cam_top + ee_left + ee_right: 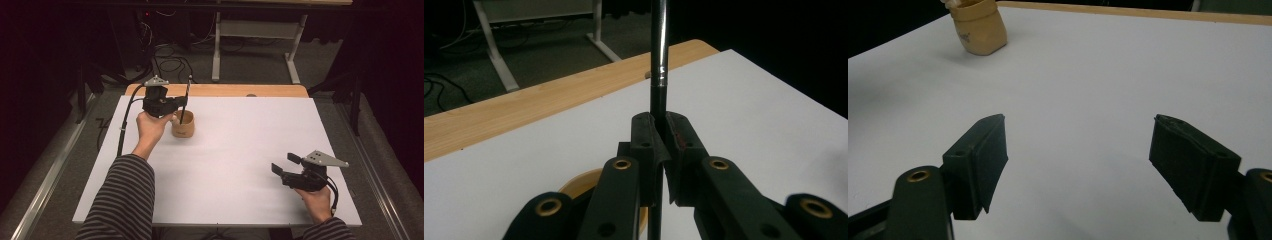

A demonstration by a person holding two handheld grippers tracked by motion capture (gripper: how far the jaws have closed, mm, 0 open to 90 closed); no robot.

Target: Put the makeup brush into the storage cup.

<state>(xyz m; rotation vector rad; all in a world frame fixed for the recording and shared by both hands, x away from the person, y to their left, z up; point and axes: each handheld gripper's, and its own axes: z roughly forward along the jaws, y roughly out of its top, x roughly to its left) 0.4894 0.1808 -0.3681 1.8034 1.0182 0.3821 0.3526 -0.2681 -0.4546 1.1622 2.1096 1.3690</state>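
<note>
Your left gripper (pixel 184 101) is clenched on a thin dark rod (pixel 187 89), pads pressed against its shaft. The rod stands nearly upright, its long axis running down into the tan cup (pixel 183 125) at the far left of the white table (pixel 240 150). The cup sits directly below the left gripper, so any withdrawal runs straight up along that axis. Your right gripper (pixel 286 164) rests near right, jaws spread and empty, well apart from the cup.
</note>
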